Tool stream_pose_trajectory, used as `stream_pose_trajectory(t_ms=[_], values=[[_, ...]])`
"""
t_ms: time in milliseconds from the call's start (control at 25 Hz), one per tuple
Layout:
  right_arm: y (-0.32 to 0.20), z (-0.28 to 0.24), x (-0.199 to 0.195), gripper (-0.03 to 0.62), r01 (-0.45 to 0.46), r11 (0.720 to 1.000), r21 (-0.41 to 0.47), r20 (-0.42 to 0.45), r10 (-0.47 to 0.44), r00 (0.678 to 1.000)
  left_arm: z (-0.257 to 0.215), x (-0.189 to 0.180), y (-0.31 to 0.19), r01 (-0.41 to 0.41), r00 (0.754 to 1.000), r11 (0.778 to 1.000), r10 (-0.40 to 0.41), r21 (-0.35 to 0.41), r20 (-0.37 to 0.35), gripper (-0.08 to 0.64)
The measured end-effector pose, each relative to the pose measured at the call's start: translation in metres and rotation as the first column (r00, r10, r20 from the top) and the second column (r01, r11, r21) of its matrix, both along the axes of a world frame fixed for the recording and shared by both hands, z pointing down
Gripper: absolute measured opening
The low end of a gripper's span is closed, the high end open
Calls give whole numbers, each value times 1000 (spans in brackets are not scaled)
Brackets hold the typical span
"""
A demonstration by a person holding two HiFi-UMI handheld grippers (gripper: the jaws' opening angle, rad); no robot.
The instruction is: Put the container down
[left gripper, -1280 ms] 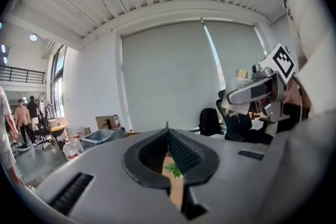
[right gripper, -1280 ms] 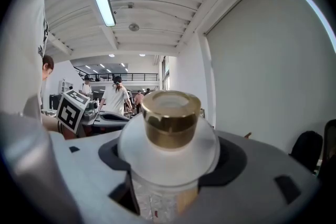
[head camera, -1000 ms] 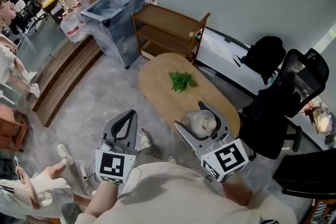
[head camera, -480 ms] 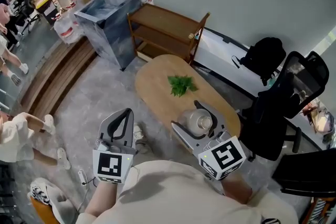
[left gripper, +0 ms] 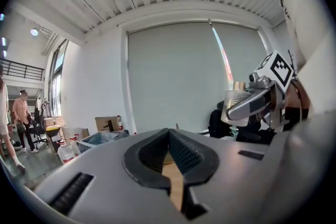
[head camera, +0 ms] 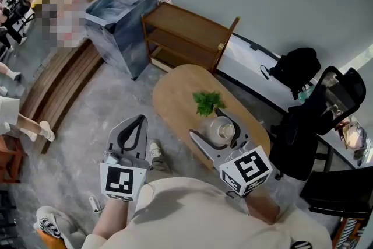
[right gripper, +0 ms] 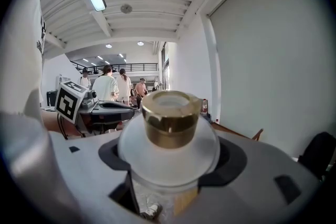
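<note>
R hand-held gripper clamps gold-capped container; L hand-held gripper closed, empty.

We cannot see the base of the container behind the right gripper. The table is partly hidden under both.

Your container: a squat jar of frosted white glass with a gold-coloured collar round its neck, mouth upward. It sits upright, clamped at its body between the jaws of your right gripper, over the near end of the oval wooden table. Contact with the tabletop cannot be told.
</note>
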State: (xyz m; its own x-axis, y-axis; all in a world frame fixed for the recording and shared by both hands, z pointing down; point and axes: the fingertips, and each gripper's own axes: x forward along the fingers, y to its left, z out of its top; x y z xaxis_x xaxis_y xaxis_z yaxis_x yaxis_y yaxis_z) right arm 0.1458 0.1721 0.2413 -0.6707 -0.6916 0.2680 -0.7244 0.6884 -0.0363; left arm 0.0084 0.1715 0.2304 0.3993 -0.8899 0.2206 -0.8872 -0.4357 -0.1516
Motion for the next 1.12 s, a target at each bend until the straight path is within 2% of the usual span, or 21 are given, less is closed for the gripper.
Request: stream_pose_trajectory(t_ms=[200,400,680,920,1120], values=[[-47,-3,-43,321,-28,999,-35,-20,27,999,-3,-48,-51,-14,1000,1000,14,-3,1,6],[-97,-14,-83,321,-40,999,-15,-10,40,999,-11,-89,-103,-42,999,999,42,-9,-25,6],[-157,-16,-132,322,-88,996,2,-29,88,996,-8,-140,-163,-79,997,997,79,-1,12,6],[-187,-13,-161,321,-123,992,12,-43,124,991,1,-168,-193,-103,995,994,103,-34,-15,6],[-204,-3,-167,321,-131,991,-9,-72,130,989,2,-170,-208,-141,989,990,140,-15,-55,6]])
